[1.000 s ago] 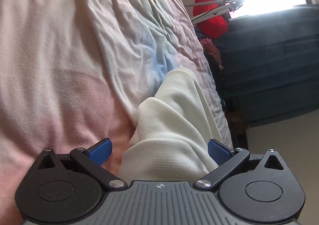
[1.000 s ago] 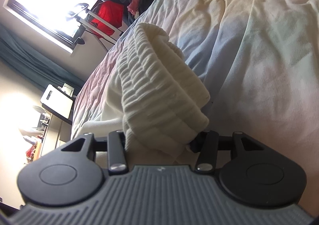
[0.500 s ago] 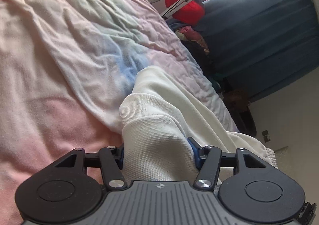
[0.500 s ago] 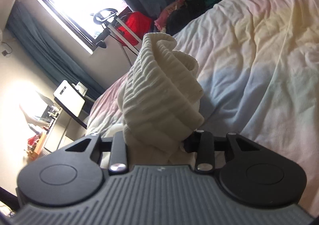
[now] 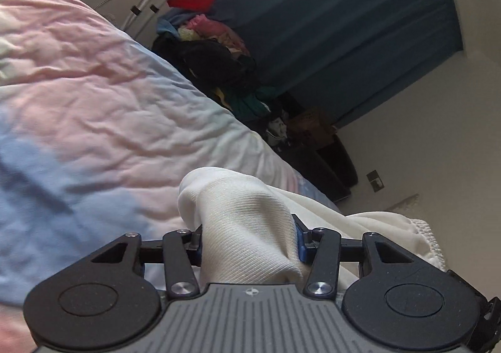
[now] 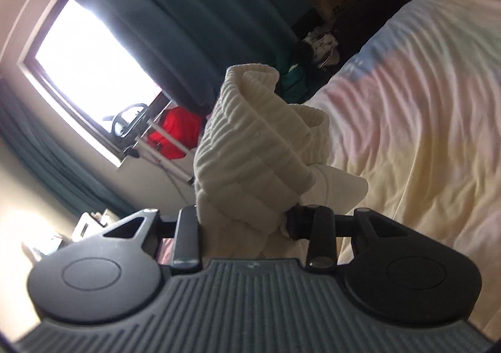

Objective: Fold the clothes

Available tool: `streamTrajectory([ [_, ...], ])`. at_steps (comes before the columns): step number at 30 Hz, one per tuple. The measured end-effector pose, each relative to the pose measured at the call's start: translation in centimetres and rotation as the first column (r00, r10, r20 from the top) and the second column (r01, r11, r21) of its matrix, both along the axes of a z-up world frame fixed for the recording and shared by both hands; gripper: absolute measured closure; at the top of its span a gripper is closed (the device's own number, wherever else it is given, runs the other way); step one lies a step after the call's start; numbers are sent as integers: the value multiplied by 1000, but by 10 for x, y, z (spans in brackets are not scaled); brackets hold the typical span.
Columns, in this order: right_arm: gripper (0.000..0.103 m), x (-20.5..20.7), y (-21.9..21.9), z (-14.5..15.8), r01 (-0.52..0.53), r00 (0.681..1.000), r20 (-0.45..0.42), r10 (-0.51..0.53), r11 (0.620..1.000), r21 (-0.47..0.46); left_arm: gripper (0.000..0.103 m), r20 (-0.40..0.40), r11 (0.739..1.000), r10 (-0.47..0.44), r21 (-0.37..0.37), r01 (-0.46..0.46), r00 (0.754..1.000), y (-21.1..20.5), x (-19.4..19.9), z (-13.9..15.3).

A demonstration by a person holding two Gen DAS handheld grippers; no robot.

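Note:
A cream-white knit garment (image 5: 247, 227) is bunched between the fingers of my left gripper (image 5: 249, 243), which is shut on a smooth ribbed part of it; more of it trails to the right (image 5: 391, 227). My right gripper (image 6: 244, 224) is shut on the thick ribbed waistband (image 6: 250, 146) of the same garment, which stands up above the jaws. Both grippers hold the cloth lifted over the pastel bedsheet (image 5: 94, 108), which also shows in the right wrist view (image 6: 422, 102). The fingertips are hidden by fabric.
A pile of dark and coloured clothes (image 5: 219, 61) lies beside the bed under blue curtains (image 5: 344, 24). A red bag (image 6: 175, 130) hangs on a white rack by the bright window (image 6: 90, 61). A dark box (image 5: 332, 162) sits by the wall.
My left gripper closed on the garment and both grippers lifted it up from the bed, tilting toward the room. The right gripper kept its hold on the waistband.

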State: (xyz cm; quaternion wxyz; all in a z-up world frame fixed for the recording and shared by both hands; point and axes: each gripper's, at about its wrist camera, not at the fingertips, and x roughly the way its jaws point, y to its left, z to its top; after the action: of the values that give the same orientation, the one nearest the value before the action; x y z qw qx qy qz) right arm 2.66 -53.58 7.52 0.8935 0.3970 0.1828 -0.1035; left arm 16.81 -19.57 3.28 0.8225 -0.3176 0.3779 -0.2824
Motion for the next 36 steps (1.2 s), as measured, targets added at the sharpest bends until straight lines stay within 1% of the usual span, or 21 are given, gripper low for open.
streamTrajectory([
  [3,65,24,-50,8,86,996,-2,-86,996,-14,53,36,1000,-18,-7,18,999,-74,47,6],
  [5,65,36,-73,3,156,988,-4,-156,987,-43,53,57,999,-34,-5,34,998,-115,74,6],
  [7,65,49,-91,-5,172,985,-2,-173,981,-85,53,71,998,-55,27,53,996,-147,95,0],
  [8,65,55,-101,-13,176,984,6,-176,981,-83,53,74,997,-68,38,66,995,-160,105,-7],
  [10,65,63,-112,-31,168,986,2,-169,979,-112,53,69,994,-102,55,98,992,-178,123,-25],
  [13,65,71,-122,-63,144,989,-6,-147,975,-167,53,118,981,-154,134,138,981,-193,135,-52],
  [15,65,69,-124,-87,136,990,-16,-141,975,-177,53,135,970,-190,177,165,972,-200,139,-69],
  [17,65,59,-119,-107,135,990,-2,-138,976,-173,53,147,966,-211,181,184,966,-196,136,-85],
  [19,65,48,-114,-127,135,991,13,-135,977,-168,53,176,963,-228,184,196,958,-192,130,-99],
  [21,65,32,-104,-143,147,989,2,-149,979,-141,52,205,954,-257,212,213,944,-187,119,-111],
  [24,64,11,-86,-171,188,980,-47,-191,980,-71,52,217,929,-304,282,239,928,-179,100,-129],
  [26,61,8,-72,-189,212,969,-115,-220,974,-80,51,235,906,-329,353,236,915,-175,84,-140],
  [27,59,6,-68,-195,225,963,-137,-233,972,-74,48,236,898,-330,378,227,914,-174,76,-144],
  [28,58,3,-66,-199,249,956,-147,-252,968,-41,46,239,892,-330,396,219,913,-172,70,-146],
  [29,56,0,-64,-203,273,950,-156,-271,962,-7,43,245,888,-327,411,208,913,-170,65,-146],
  [30,53,-1,-65,-202,290,944,-177,-280,956,36,39,241,882,-320,428,195,916,-168,61,-141],
  [31,53,-3,-67,-199,299,938,-209,-277,951,81,37,232,876,-310,445,183,922,-165,57,-136],
  [32,53,-4,-66,-191,293,931,-253,-262,951,95,33,217,870,-296,463,169,930,-162,54,-129],
  [33,53,-6,-66,-183,287,923,-297,-245,952,107,32,205,865,-287,474,162,936,-159,50,-120],
  [34,53,-7,-65,-175,281,913,-339,-227,952,120,31,202,862,-290,479,164,935,-156,45,-111],
  [36,53,-10,-63,-158,272,887,-422,-188,951,147,24,211,854,-298,495,161,931,-149,31,-86],
])
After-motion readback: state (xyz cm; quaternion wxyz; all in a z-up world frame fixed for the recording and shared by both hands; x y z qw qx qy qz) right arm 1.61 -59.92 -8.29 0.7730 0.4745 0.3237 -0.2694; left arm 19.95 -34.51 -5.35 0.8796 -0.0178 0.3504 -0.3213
